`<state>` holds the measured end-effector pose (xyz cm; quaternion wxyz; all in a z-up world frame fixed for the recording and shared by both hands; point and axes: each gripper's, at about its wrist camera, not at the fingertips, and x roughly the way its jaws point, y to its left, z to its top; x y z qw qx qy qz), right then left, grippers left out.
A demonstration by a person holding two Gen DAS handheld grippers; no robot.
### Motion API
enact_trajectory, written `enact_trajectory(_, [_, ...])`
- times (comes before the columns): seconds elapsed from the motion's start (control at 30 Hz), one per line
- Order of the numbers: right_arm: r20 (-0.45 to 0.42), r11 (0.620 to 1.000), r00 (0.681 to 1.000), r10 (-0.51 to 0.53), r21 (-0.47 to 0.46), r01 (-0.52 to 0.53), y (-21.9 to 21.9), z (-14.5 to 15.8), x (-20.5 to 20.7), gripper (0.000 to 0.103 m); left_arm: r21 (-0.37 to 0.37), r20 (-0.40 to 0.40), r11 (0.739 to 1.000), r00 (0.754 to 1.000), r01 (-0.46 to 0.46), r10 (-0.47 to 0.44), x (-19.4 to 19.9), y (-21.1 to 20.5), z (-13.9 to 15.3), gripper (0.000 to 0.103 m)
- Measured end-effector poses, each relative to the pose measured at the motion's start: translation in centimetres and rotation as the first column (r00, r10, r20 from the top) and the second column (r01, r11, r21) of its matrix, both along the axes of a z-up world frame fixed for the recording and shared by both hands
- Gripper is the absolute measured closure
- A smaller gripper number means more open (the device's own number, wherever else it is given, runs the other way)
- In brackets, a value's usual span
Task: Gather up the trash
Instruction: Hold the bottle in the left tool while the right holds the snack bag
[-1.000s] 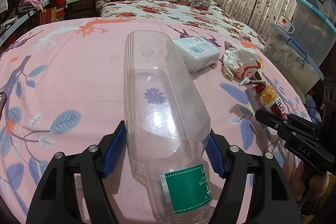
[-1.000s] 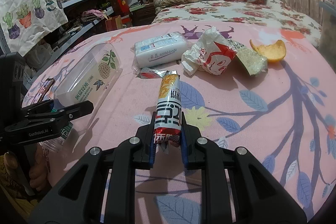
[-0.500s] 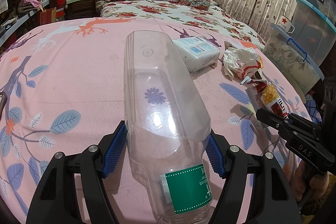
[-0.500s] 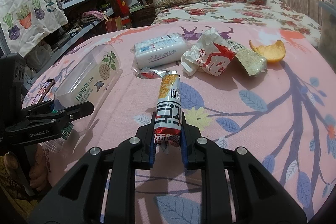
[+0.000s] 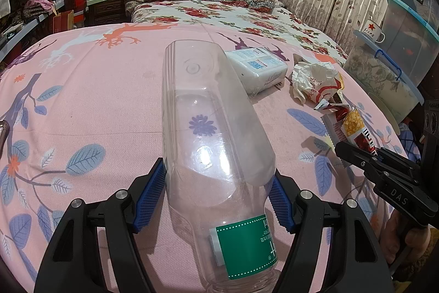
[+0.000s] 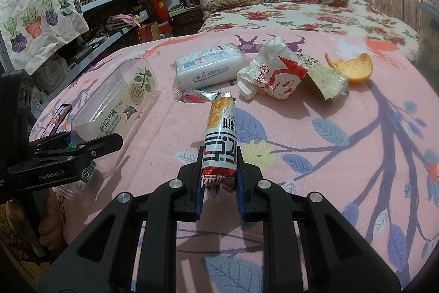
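Note:
My left gripper (image 5: 218,197) is shut on a clear plastic bottle (image 5: 211,133) with a green label, its base pointing away, low over the pink bed sheet (image 5: 96,100). The bottle also shows in the right wrist view (image 6: 115,98). My right gripper (image 6: 219,177) is shut on a red and white snack wrapper (image 6: 221,139), also seen in the left wrist view (image 5: 354,128). A crumpled white and red paper wrapper (image 6: 271,76), a clear plastic wrapper (image 6: 326,78) and an orange peel (image 6: 351,67) lie further back on the sheet.
A white tissue pack (image 6: 208,67) lies mid-sheet and a small foil scrap (image 6: 197,96) lies in front of it. A phone (image 6: 56,118) lies at the left edge. Storage boxes (image 5: 384,78) stand on the right. A second bed (image 5: 219,10) and shelves (image 6: 109,4) are behind.

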<state>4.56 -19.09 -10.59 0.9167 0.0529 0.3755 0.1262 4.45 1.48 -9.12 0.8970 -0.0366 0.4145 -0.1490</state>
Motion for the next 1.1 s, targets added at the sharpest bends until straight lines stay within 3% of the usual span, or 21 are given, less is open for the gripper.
enact_trajectory(0.33, [0.003,1.0,1.0,-0.001,0.0,0.001,0.0,0.1,0.1,0.082,-0.001,0.0,1.0,1.0,-0.001,0.001,0.0,0.0,0.0,0.038])
enact_trajectory(0.5, [0.031,1.0,0.999,0.004,0.017,-0.005,-0.3,1.0,-0.2,0.082,-0.049,-0.017,0.999,1.0,-0.016,0.015,0.3,1.3,0.2,0.039])
enact_trajectory(0.77, [0.068,0.996,0.998,0.006,0.091,-0.012,-1.9,2.0,-0.7,0.082,-0.087,0.061,0.991,0.993,-0.099,0.104,-0.4,4.5,4.0,0.038])
enact_trajectory(1.1, [0.056,0.99,0.998,-0.033,0.138,0.025,-4.0,1.5,-0.3,0.082,-0.095,0.102,0.992,0.991,-0.082,0.091,-0.2,3.2,6.2,0.038])
